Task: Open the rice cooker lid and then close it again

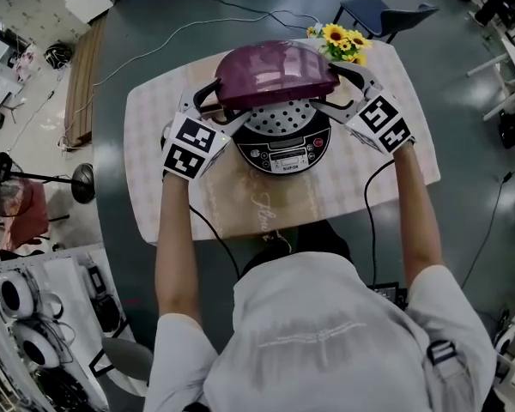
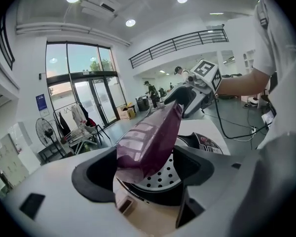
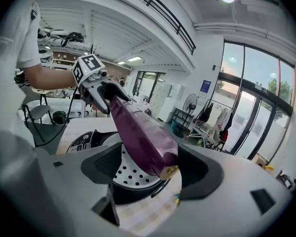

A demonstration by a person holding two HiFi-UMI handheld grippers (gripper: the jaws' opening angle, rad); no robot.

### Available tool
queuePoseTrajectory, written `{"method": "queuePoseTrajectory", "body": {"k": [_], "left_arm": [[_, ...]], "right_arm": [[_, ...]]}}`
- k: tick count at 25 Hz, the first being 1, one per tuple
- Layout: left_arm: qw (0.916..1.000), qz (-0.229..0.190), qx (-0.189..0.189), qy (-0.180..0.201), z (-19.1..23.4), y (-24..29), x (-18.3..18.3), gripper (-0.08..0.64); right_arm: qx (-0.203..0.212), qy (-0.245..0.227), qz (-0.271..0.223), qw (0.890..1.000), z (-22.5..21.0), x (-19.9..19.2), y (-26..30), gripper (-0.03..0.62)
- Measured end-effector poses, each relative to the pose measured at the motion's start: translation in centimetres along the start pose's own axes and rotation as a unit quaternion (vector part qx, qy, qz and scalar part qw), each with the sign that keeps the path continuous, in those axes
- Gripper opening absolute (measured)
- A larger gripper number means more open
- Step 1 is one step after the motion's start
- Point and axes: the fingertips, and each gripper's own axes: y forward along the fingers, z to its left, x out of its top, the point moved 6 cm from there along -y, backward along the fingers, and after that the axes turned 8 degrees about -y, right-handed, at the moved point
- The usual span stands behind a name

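I have the cooker (image 1: 285,147) in the middle of a rounded table (image 1: 154,127) with a pale checked cloth. It is a squat round pot with a dark, glossy front panel (image 1: 285,156). Its lid (image 1: 275,74) is a smooth domed shell of shiny plum-coloured plastic. The lid stands lifted at the front, hinged at the back, so the perforated metal plate (image 1: 279,118) under it shows, dotted with round holes.

My left gripper (image 2: 150,174) sits at the lid's left side and my right gripper (image 3: 153,169) at its right side. Each has matte grey jaws with dark padded inner faces. Both pairs of jaws are spread wide. The lid's edge lies between each pair. In the left gripper view there is a clear gap between the lid and the right-hand pad. In the right gripper view there is a gap on the left-hand side. So neither gripper is clamping the lid.

A bunch of yellow flowers (image 1: 343,43) stands behind the cooker, at the table's far right.
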Motion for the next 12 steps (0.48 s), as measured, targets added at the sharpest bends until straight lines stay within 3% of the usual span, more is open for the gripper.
{"method": "queuePoseTrajectory", "body": {"k": [12], "left_arm": [[0.9988, 0.038, -0.029, -0.013, -2.5, 0.7, -3.4, 0.376]], "right_arm": [[0.023, -0.007, 0.046, 0.999, 3.8, -2.5, 0.6, 0.357]]}}
